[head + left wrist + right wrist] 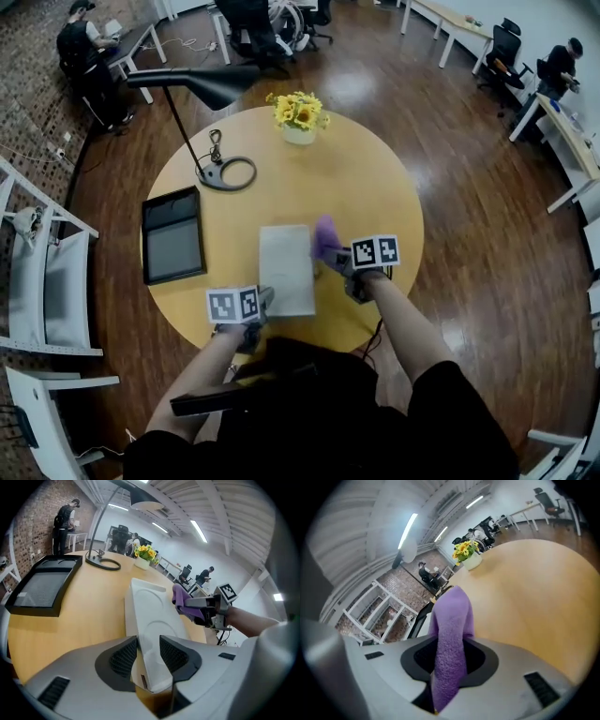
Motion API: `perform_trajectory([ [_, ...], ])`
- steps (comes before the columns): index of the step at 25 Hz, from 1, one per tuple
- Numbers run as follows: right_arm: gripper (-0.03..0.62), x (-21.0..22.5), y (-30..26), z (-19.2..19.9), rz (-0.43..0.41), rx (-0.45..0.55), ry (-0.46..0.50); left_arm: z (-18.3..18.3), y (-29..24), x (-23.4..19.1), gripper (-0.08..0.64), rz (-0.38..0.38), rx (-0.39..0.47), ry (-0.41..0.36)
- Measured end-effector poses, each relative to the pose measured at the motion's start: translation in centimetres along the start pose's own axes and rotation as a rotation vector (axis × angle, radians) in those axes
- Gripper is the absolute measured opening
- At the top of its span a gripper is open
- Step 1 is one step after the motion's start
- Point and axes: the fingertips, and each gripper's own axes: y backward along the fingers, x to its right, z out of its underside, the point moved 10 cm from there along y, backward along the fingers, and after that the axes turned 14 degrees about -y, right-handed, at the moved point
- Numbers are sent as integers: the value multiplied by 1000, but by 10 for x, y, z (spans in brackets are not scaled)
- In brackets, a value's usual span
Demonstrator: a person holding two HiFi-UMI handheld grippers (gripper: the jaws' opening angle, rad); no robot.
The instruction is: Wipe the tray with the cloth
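**Soft cloth in hand, light tray loose on the table**

The white tray [286, 267] lies flat near the table's [375, 178] front edge, right before the person. It looks thin, stiff and light, so it will likely skid under rubbing; best pinned at its near rim. The left gripper [149, 653] stands there with jaws apart, gripping nothing. The right gripper [450, 660] is clenched on the purple cloth [451, 639], soft and floppy, beside the tray's right edge.

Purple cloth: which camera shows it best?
The right gripper view: the cloth fills the middle, pinched in the jaws of the right gripper. The head view shows only a small purple patch beside the tray; the left gripper view shows it farther off.
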Motion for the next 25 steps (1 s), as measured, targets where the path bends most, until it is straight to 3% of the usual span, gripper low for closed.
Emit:
perform_trajectory([
  [4,98,11,-32,-27,-41,3,-84,3,-4,-2,130,-53,-22,41],
  [7,95,33,-44,-32,-71,2,-273,3,-6,0,131,-61,-23,58],
  [9,94,48,-52,-26,-58,-60,-368,3,-6,-3,131,-58,-20,68],
  [10,91,52,-55,-20,-35,-105,-345,4,-7,-5,131,-54,-19,72],
  [14,89,42,-60,-8,23,-237,-69,3,-9,-12,132,-43,-15,70],
  [18,89,24,-57,5,79,-347,265,4,-9,-16,132,-27,-16,74],
  [25,89,6,-41,19,190,-364,640,4,-11,-16,133,9,-24,69],
])
